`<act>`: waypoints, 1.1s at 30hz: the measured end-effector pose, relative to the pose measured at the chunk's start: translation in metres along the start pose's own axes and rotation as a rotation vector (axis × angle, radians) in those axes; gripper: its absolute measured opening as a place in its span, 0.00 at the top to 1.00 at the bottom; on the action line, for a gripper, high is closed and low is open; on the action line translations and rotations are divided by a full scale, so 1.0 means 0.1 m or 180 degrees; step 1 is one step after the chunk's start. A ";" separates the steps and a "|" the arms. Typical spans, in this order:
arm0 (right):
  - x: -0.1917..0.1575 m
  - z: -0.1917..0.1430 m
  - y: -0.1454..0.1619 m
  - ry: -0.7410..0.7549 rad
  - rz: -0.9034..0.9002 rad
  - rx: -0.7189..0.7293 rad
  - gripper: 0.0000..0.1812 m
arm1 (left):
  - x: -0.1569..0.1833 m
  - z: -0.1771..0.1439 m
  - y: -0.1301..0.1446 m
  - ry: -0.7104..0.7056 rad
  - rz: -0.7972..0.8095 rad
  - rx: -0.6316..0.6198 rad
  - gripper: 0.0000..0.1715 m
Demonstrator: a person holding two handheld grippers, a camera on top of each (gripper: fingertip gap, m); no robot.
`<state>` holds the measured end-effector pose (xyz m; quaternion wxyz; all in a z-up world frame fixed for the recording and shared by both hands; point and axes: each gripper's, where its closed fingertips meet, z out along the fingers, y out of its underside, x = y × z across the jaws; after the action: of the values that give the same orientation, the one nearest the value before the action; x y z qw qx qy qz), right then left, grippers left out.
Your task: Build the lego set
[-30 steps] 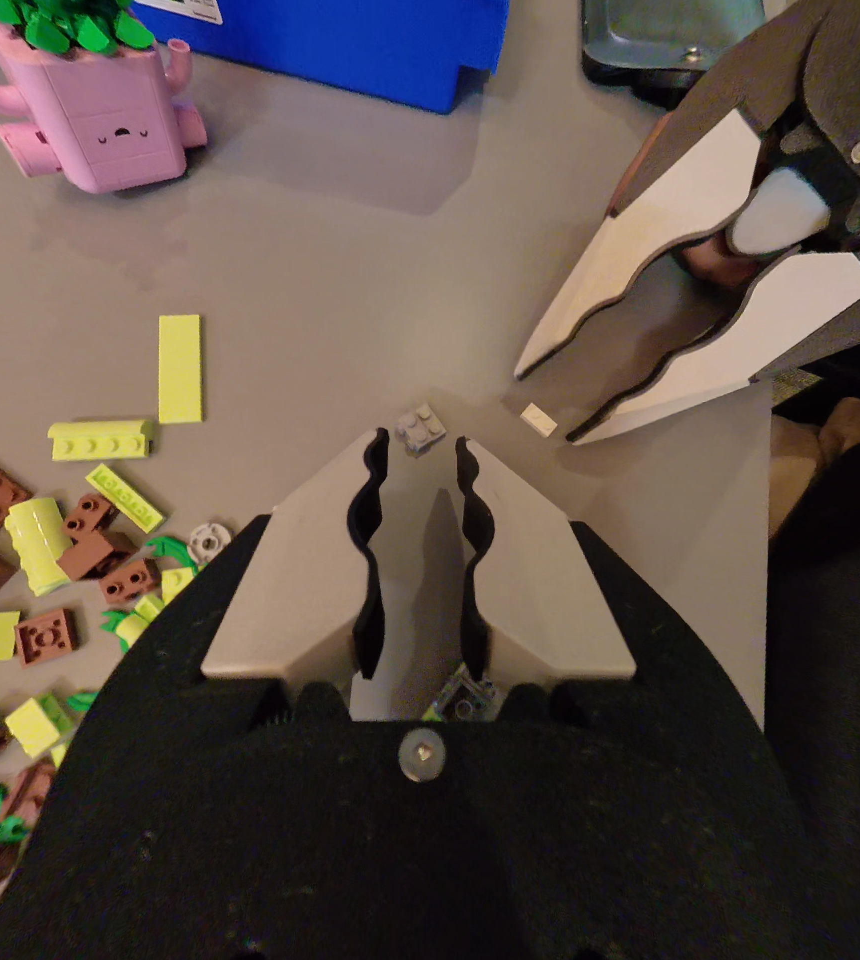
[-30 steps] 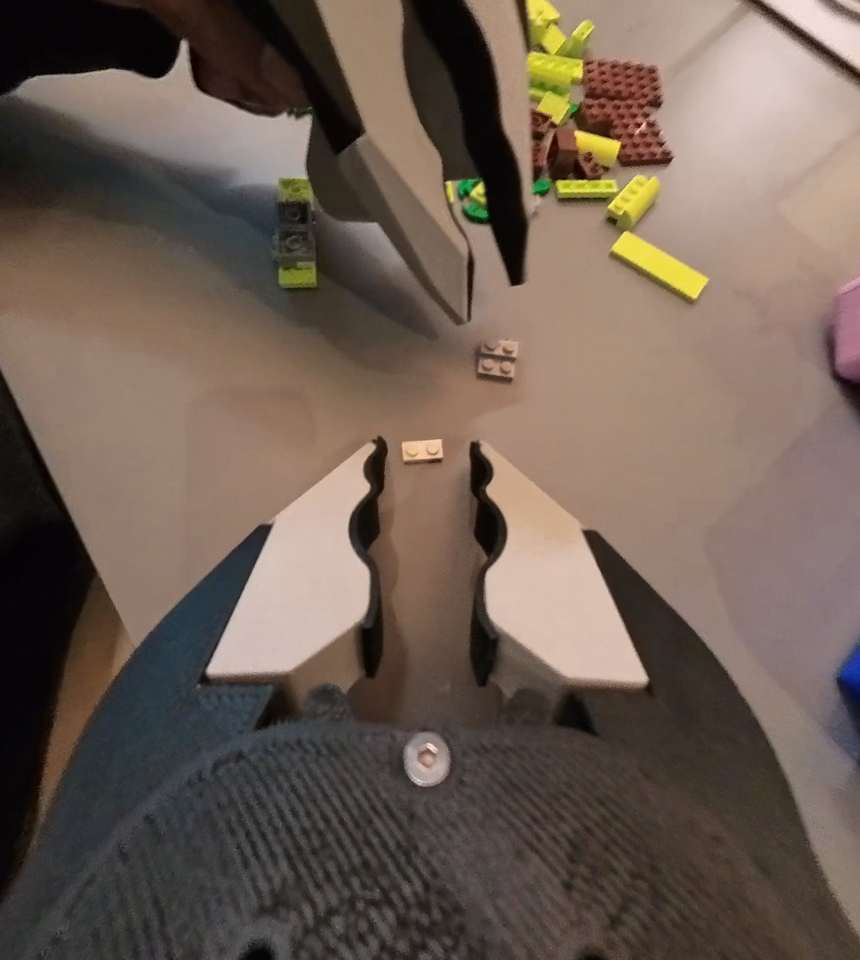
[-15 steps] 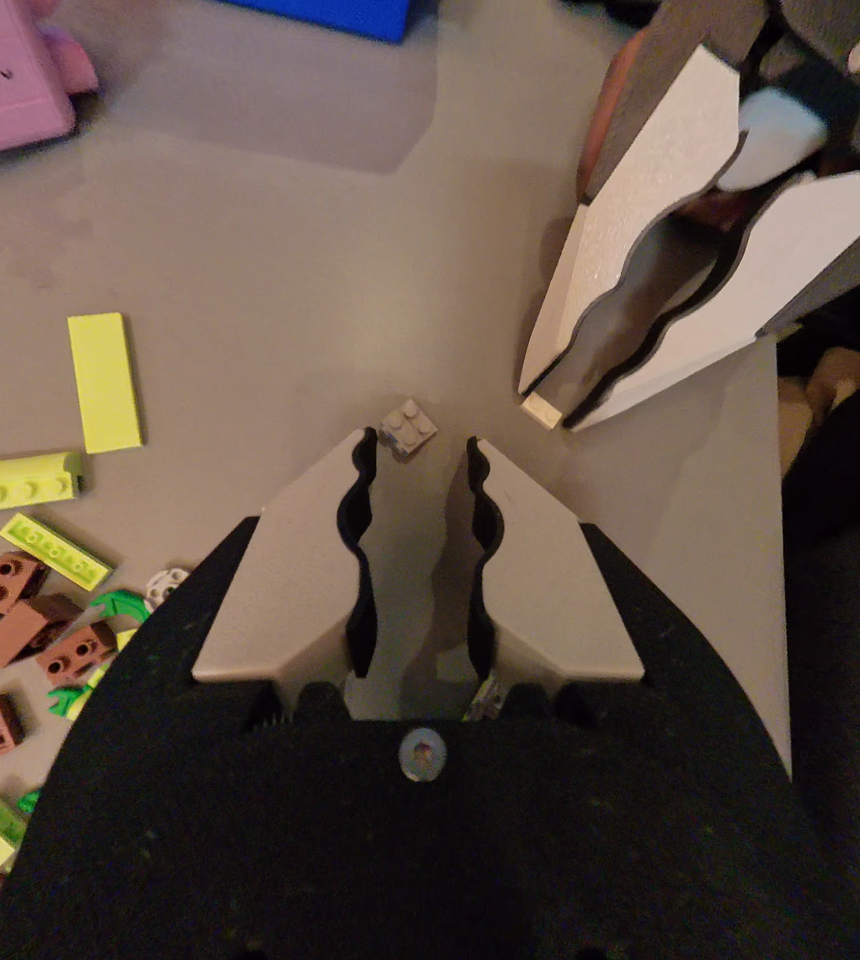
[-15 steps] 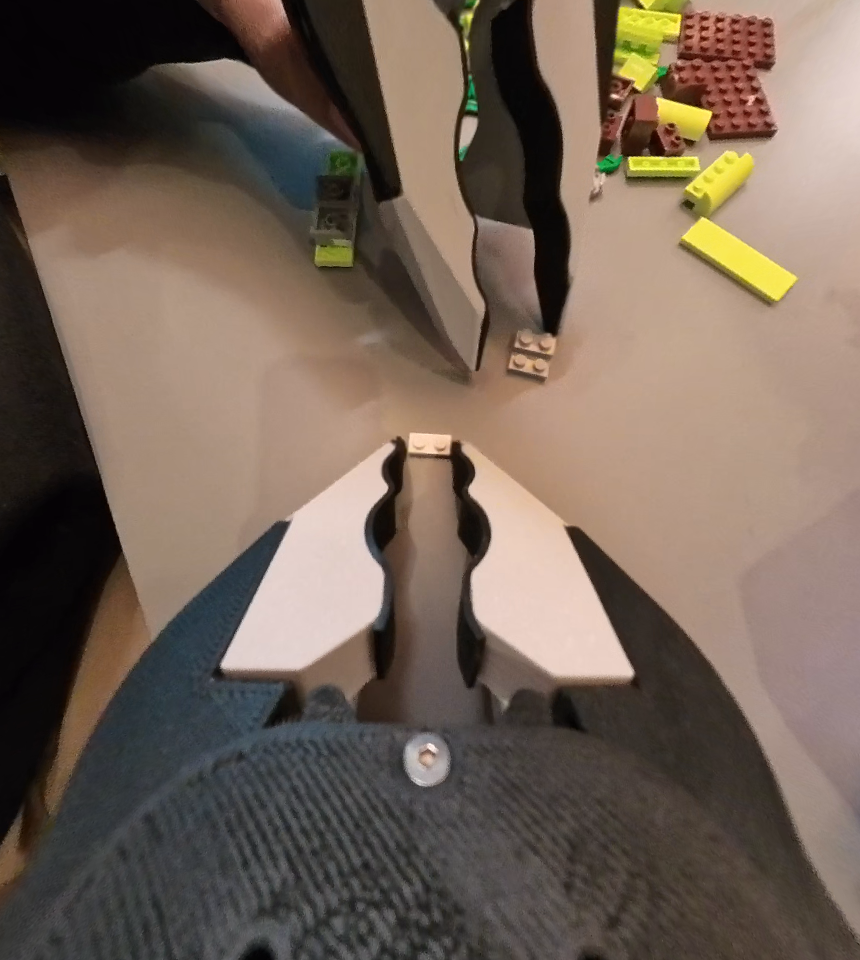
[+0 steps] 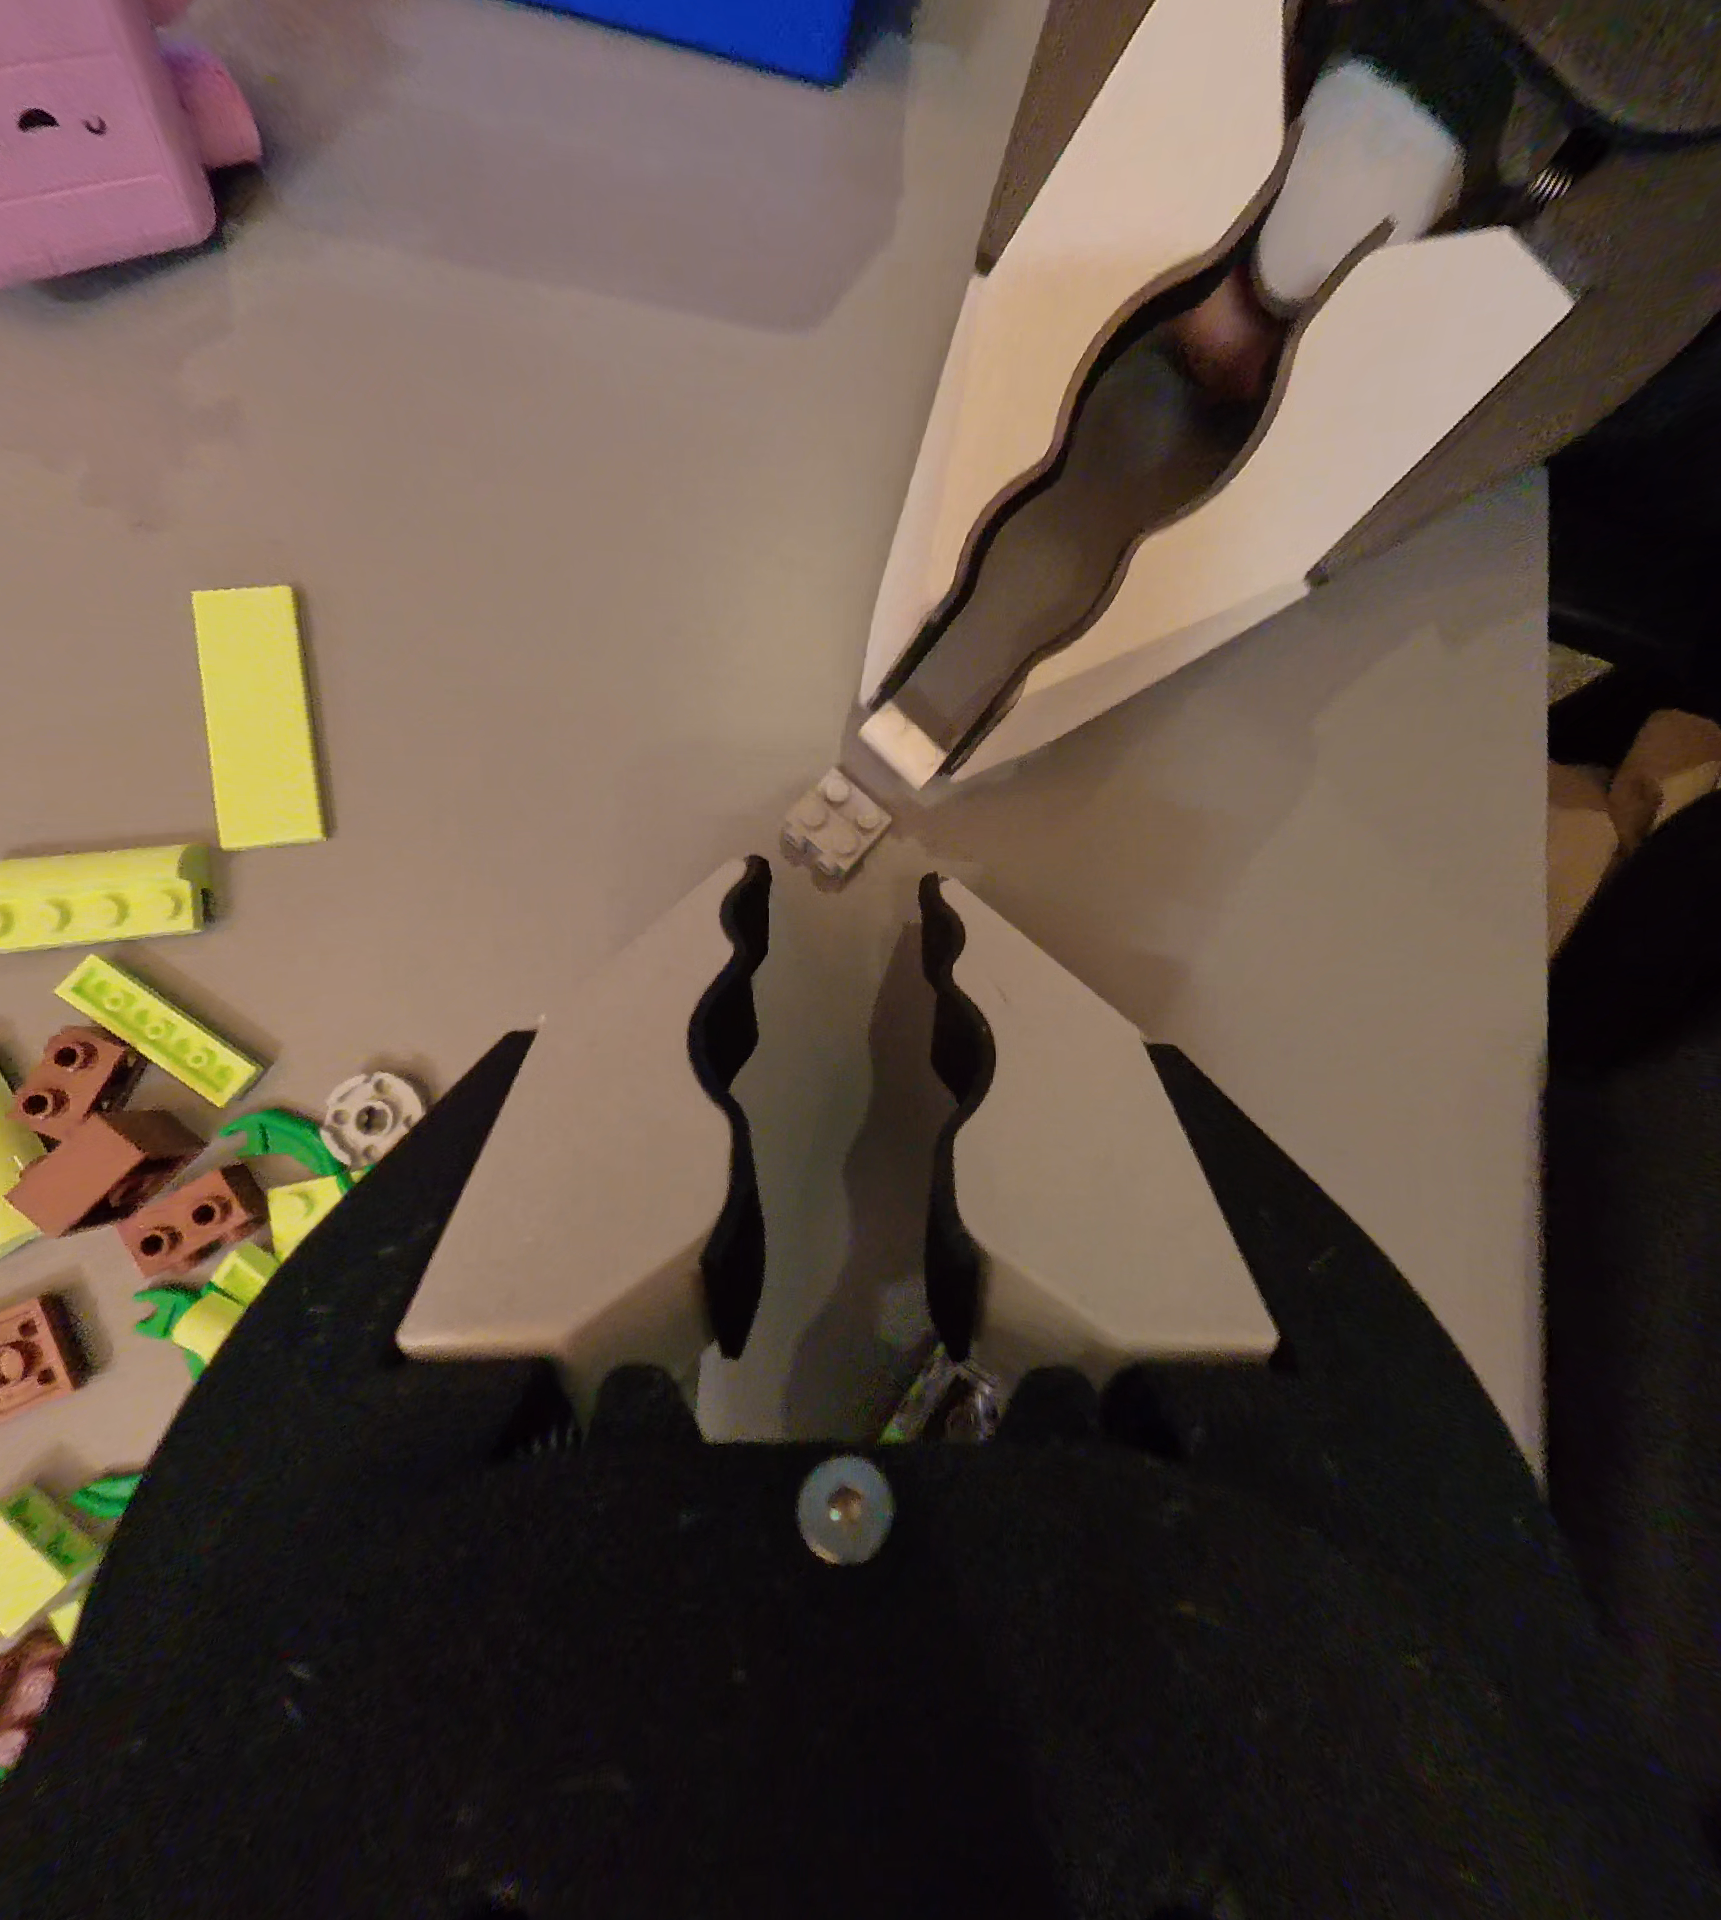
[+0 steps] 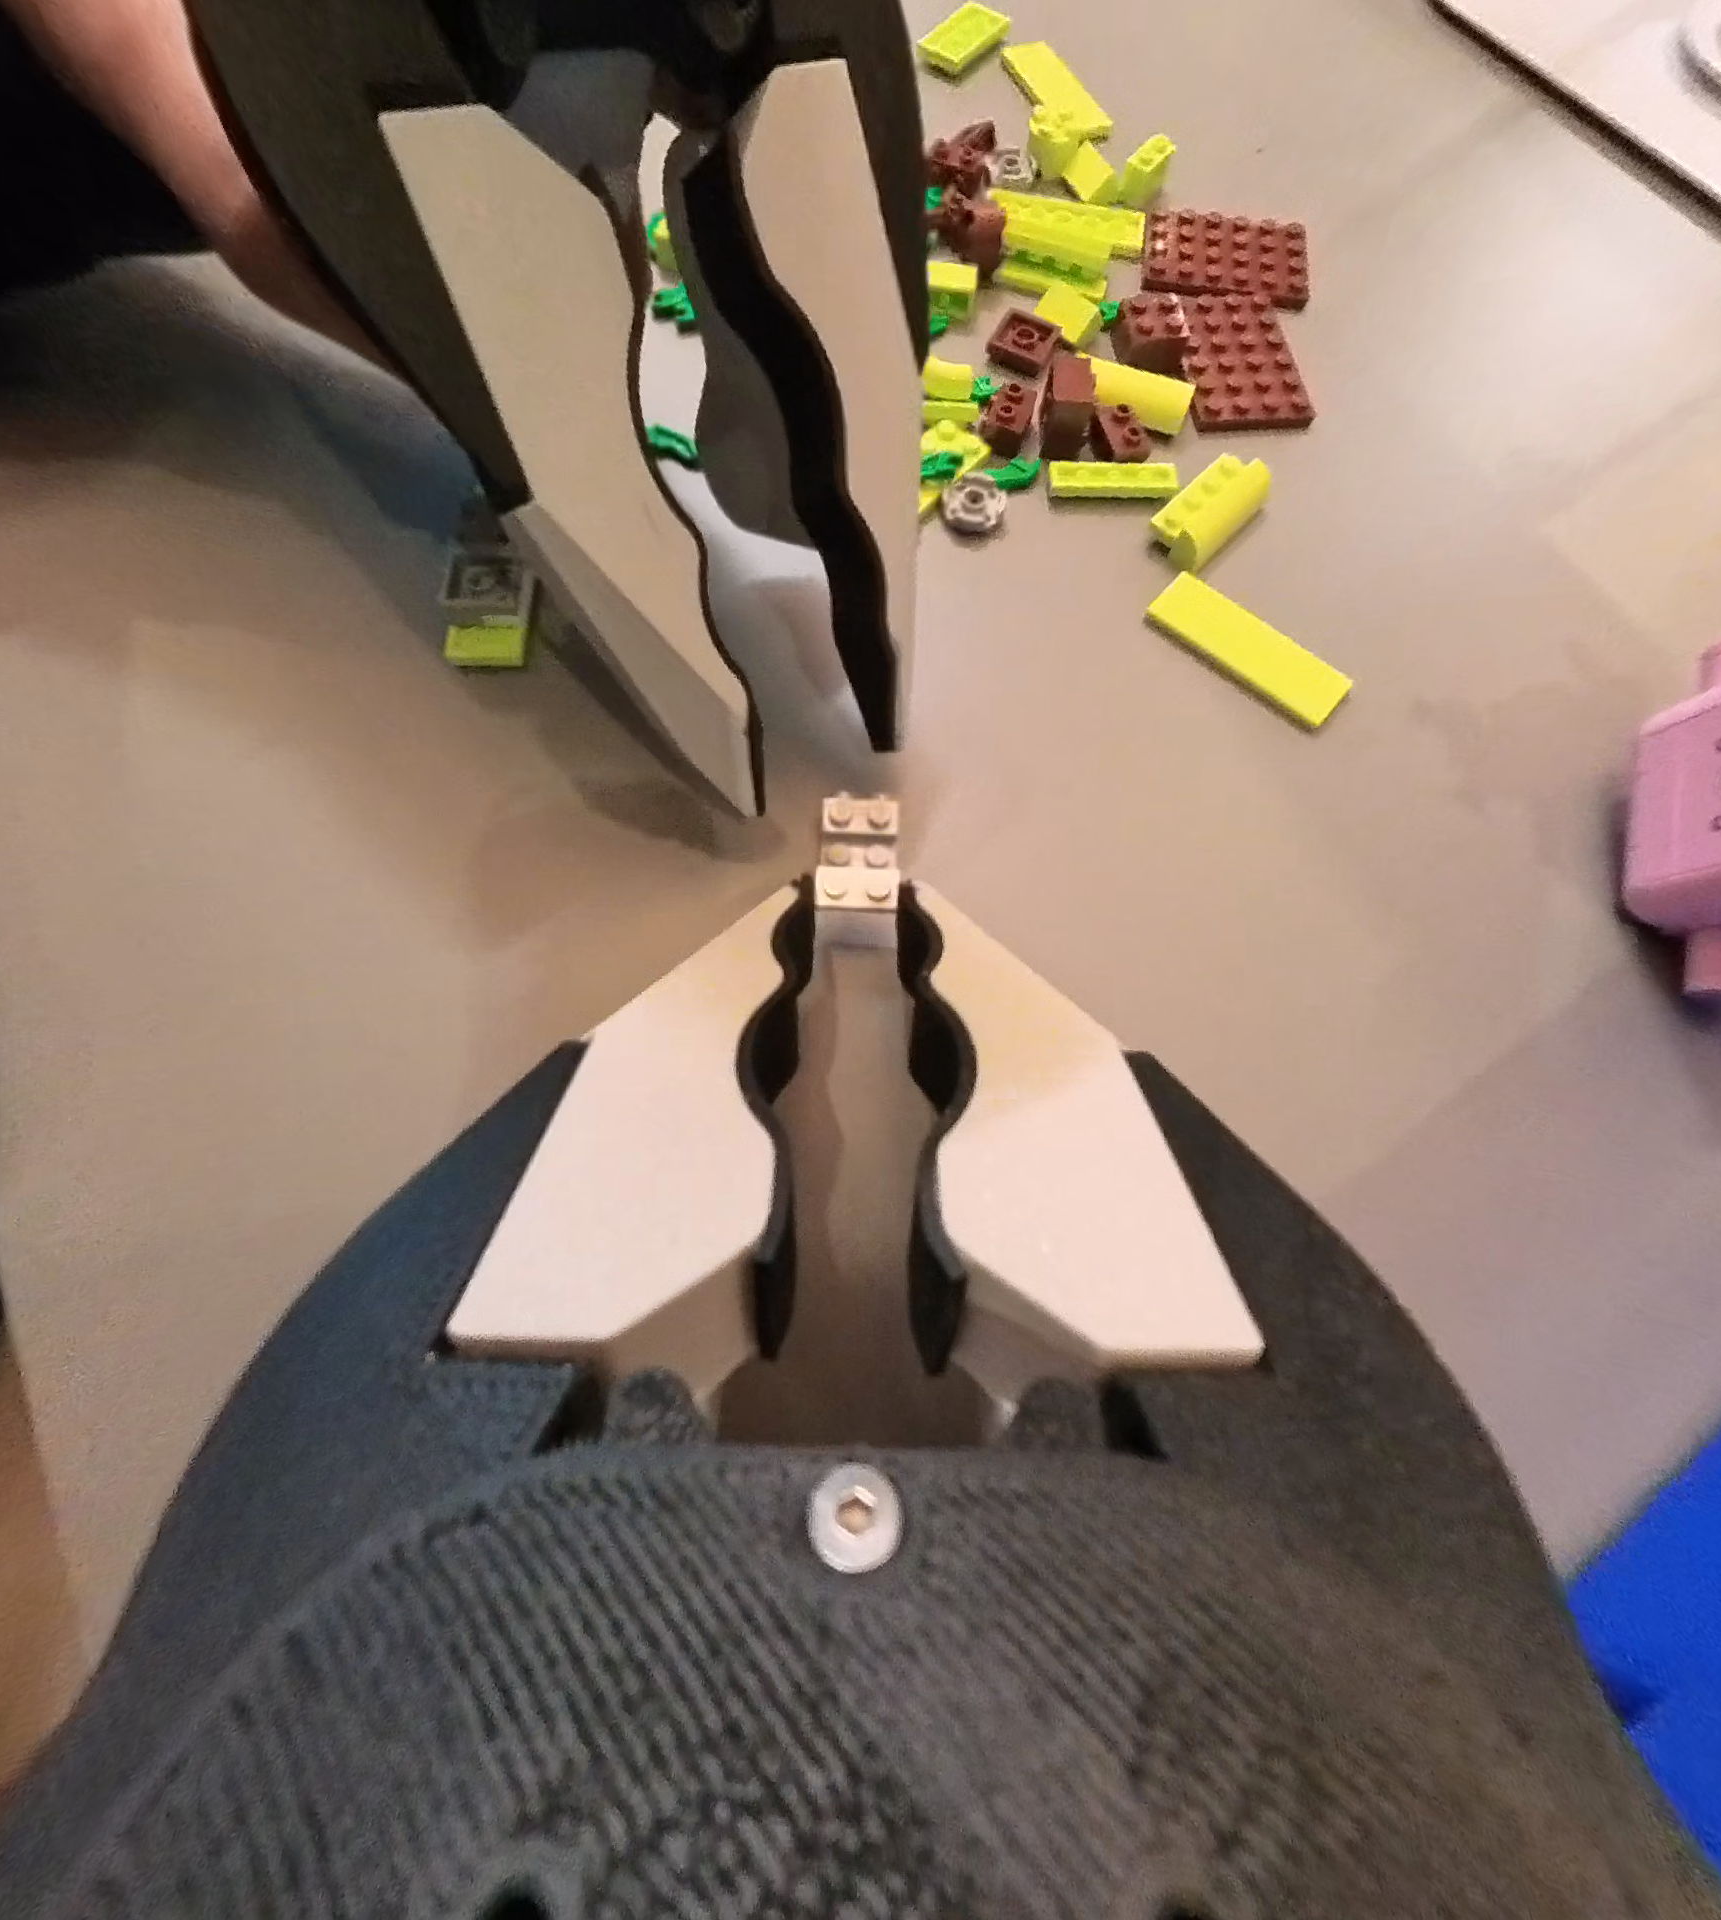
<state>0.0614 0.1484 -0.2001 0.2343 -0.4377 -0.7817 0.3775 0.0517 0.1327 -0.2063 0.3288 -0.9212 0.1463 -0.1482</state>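
1. The small grey brick (image 5: 837, 827), a little two-by-two assembly with studs up, lies on the grey worktop (image 5: 544, 499) between the tips of both tools.
2. A pale cream plate (image 6: 857, 889), two studs wide, is pinched at the very tips of the right tool (image 6: 857, 896), which is clenched on it; in the left wrist view the plate (image 5: 900, 744) shows as a pale bar across the tool's (image 5: 913, 750) tips.
3. The held plate sits just beside the grey brick (image 6: 858, 828), at its near edge in the right wrist view; whether they touch cannot be told.
4. The left tool (image 5: 843, 878) is released, its jaws spread with a clear gap, the tips just short of the grey brick and gripping nothing.
5. In the right wrist view the left tool (image 6: 820, 774) comes down from above, its tips just behind the brick.
6. A small stack of grey and lime pieces (image 6: 485, 613) stands on the worktop beside the left tool.
7. Farther off lies a loose heap of lime, brown and green pieces (image 6: 1074, 343), with a flat lime tile (image 5: 257, 715) apart from it.
8. A pink built figure (image 5: 56, 145) stands well apart, and a blue box (image 5: 731, 31) lies at the far edge.
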 end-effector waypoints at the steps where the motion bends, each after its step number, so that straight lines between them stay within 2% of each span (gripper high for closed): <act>1: 0.01 0.03 -0.01 -0.0001 -0.0039 -0.0017 0.93 | -0.01 0.01 -0.01 -0.0003 -0.0006 0.0021 0.84; 8: 0.01 0.11 -0.01 -0.0118 -0.0123 -0.0114 0.93 | -0.04 0.07 0.03 -0.0085 0.0045 -0.0021 0.93; 18: 0.01 0.16 -0.01 -0.0222 -0.0100 -0.0168 0.92 | -0.04 0.08 0.02 0.0025 -0.0039 0.0076 0.96; 26: 0.02 0.13 -0.04 -0.0122 -0.0065 -0.0090 0.86 | -0.03 0.07 0.03 -0.0031 0.0023 0.0053 0.97; 33: 0.03 0.05 -0.07 -0.0207 0.0040 0.0049 0.95 | -0.03 0.07 0.03 -0.0037 0.0027 0.0060 0.97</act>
<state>0.0525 0.1464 -0.1974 0.2097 -0.4282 -0.7832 0.3991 0.0513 0.1359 -0.2141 0.3390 -0.9182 0.1468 -0.1428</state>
